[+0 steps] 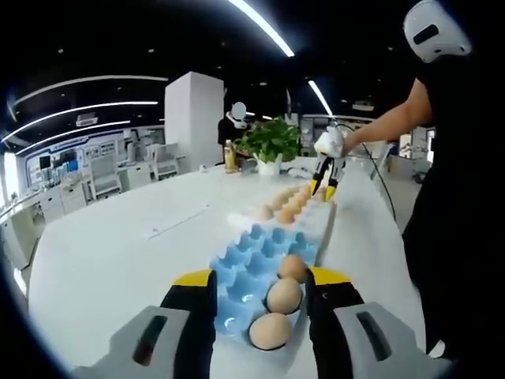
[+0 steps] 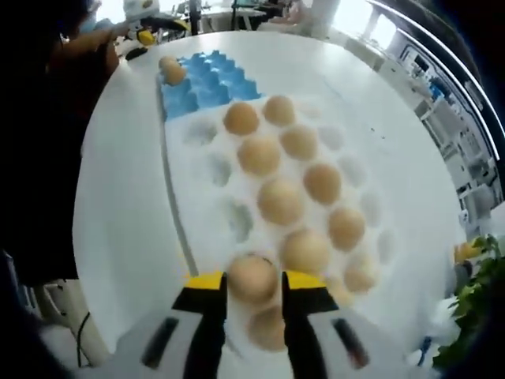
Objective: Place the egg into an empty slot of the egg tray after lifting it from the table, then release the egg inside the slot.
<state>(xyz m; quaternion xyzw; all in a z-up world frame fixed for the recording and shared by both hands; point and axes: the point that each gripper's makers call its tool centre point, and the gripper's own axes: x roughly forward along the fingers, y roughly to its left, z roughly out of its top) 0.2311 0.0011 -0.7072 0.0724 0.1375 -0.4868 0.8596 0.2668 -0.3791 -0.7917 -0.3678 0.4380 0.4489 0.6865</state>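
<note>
The blue egg tray (image 1: 256, 264) looks like thin moulded plastic with a slight sheen, while the white tray (image 2: 347, 170) looks matt and softly textured. The eggs (image 1: 282, 296) have smooth, matt tan shells. The table (image 1: 118, 245) is a smooth white surface with a faint gloss, and the gripper fingers (image 2: 207, 304) look like black plastic with yellow tips.

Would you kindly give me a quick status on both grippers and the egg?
Right gripper shut on egg above white tray. Left gripper open over blue tray, three eggs in it. Nothing in the way.
</note>
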